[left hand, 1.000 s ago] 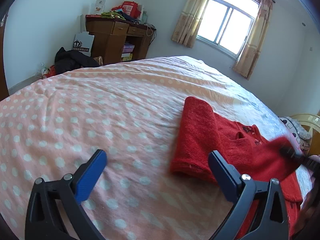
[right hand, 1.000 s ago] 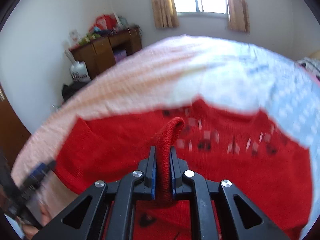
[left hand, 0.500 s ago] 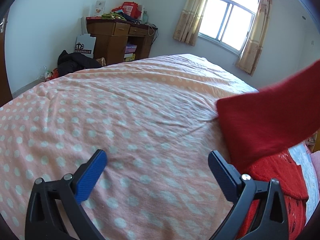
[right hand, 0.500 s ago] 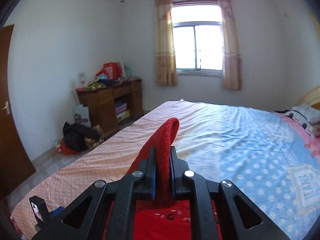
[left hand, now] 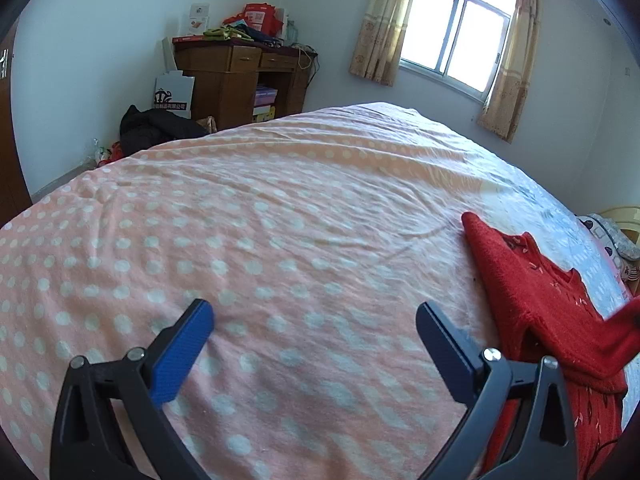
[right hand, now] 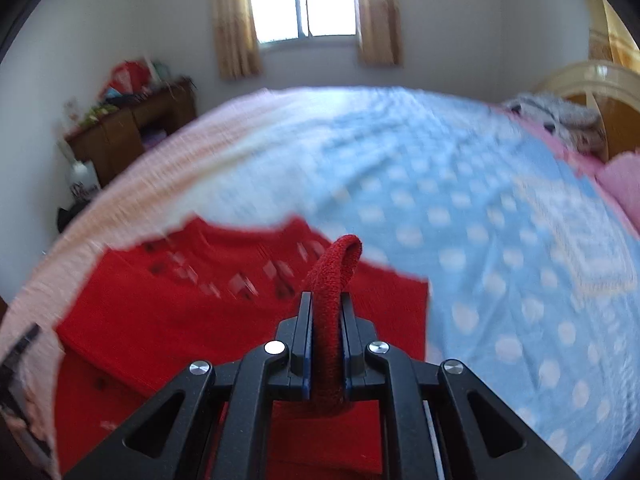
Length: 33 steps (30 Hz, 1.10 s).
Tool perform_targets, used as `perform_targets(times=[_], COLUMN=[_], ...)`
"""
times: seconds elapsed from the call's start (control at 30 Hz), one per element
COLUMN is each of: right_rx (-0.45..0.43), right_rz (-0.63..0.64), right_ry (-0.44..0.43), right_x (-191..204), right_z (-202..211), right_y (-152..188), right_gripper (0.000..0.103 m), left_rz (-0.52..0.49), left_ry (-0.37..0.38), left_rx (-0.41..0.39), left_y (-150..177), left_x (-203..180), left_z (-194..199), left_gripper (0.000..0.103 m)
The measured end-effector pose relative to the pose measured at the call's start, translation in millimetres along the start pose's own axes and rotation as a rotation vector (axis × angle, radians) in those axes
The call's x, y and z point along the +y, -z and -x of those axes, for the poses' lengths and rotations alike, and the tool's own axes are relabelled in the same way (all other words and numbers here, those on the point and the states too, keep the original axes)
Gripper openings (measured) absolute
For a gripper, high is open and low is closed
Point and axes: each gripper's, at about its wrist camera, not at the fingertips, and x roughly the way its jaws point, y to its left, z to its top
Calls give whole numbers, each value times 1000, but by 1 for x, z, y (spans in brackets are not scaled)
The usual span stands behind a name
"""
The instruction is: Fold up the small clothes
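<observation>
Lying on one bed (left hand: 280,220), one red sweater (left hand: 536,304), pinched by right gripper (right hand: 327,344).

A wooden desk (left hand: 240,76) stands against the far wall beyond the bed's (left hand: 280,240) far-left corner, piled with red bags and boxes. A black bag (left hand: 156,128) lies on the floor beside it. A curtained window (left hand: 456,28) sits past the far edge.
</observation>
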Motion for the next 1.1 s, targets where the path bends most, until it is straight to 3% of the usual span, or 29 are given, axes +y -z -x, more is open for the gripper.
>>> perform_targets(times=[0.07,0.13,0.23,0.37,0.47,0.53,0.67,0.77,0.83,0.87,0.93,1.1], right_rx=[59,99,39,-39,-86,-74,-17,60,21,21,13,-3], right_rz=[-34,-96,-191,-212,-167,-130,-69,-83,-106,-112,-111,-97], right_ry=[25,-6,-3,118,76,23,-11,0,-27,-32,-29,-8], right_x=[-19,-39,-67,-85,-77,-64,-35,-34,-40,-41,-39,-35], right_z=[-19,-23,2,38,52,48,20,-10,-7,-7,-7,-10], right_y=[20,38,53,55,42,33,34,50,57,56,58,58], right_gripper=[11,24,35,35,26,26,26,26,26,26,26,26], left_rz=[-1,-1,-15,-103,-164,-207,-265,-281,-275,-247,-217,-266], left_ry=[2,2,3,37,71,107,80,39,16,38,25,-25], left_rx=[7,23,44,32,-6,-2,66,132,174,197,198,165], left_y=[-1,-3,-8,-17,-23,-25,-15,-1,5,4,-1,6], left_x=[0,0,-4,-37,-72,-104,-142,-146,-143,-138,-133,-142], left_z=[0,0,4,19,29,27,1,-18,-28,-31,-35,-33], left_gripper=[103,103,103,103,103,103,103,103,103,103,103,103])
